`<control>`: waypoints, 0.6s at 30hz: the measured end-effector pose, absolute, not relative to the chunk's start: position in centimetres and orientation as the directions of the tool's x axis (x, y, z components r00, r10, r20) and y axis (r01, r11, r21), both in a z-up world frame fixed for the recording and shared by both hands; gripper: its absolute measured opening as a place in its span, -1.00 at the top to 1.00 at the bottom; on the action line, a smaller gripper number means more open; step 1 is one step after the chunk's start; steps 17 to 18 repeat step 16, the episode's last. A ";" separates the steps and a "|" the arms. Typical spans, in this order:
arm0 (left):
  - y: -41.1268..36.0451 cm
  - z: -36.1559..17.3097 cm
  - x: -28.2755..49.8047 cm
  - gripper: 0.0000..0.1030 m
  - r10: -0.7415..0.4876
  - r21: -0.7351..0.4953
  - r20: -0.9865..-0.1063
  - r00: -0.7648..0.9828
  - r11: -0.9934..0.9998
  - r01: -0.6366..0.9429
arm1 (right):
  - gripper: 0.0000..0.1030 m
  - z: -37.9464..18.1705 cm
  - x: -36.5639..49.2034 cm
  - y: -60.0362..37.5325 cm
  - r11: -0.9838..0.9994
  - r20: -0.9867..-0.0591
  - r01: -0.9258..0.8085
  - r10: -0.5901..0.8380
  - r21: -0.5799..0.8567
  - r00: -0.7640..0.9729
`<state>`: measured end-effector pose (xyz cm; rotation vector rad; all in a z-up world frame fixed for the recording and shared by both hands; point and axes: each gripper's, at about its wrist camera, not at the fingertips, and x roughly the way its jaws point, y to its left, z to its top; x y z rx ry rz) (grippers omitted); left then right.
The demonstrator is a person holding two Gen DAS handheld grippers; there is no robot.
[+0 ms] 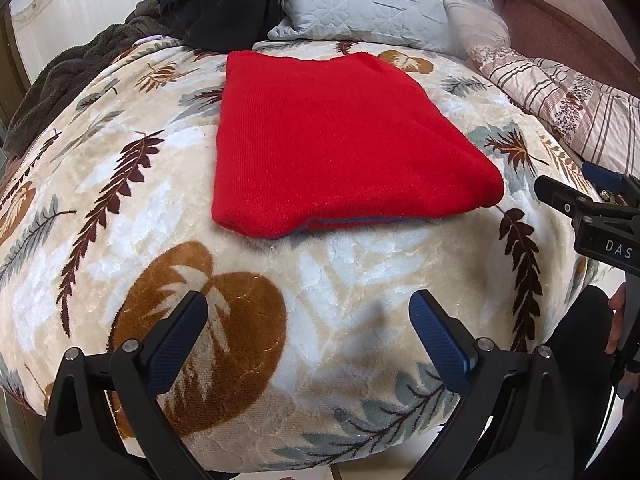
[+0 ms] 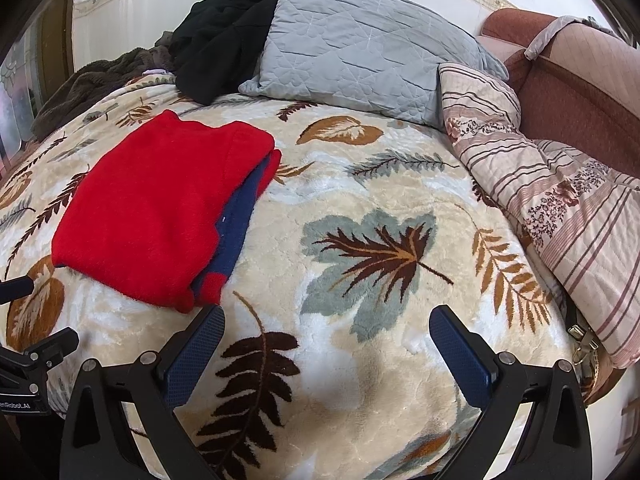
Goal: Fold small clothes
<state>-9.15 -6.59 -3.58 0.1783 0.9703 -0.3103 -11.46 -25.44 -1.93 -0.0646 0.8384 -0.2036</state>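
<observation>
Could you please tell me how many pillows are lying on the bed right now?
2: a grey quilted pillow at the far side beside the black clothing, and a striped floral pillow leaning against its right end. Others may be hidden beneath the bedding.

Your folded garment (image 2: 152,208) was red with a navy layer showing at its edge. It lay on a cream blanket (image 2: 360,320) printed with brown, rust and grey-green leaves. Beyond the garment: a pale grey quilted pillow (image 2: 360,52), black clothing (image 2: 224,36). Right of it, a pink-striped floral quilt (image 2: 560,200). Your gripper pads (image 1: 440,336) were dark blue.
</observation>
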 end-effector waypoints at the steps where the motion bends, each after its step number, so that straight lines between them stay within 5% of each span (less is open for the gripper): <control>1: -6.6 -3.6 -9.1 -0.97 -0.181 0.009 -0.832 0.525 0.941 0.338 | -1.00 -1.9 -11.5 -25.4 0.979 -0.732 0.153 -0.204 -0.136 0.651; 18: -7.1 -2.7 -9.1 -0.97 -0.207 0.012 -0.814 0.543 0.929 0.371 | -1.00 -2.0 -11.3 -25.8 0.978 -0.733 0.167 -0.204 -0.124 0.649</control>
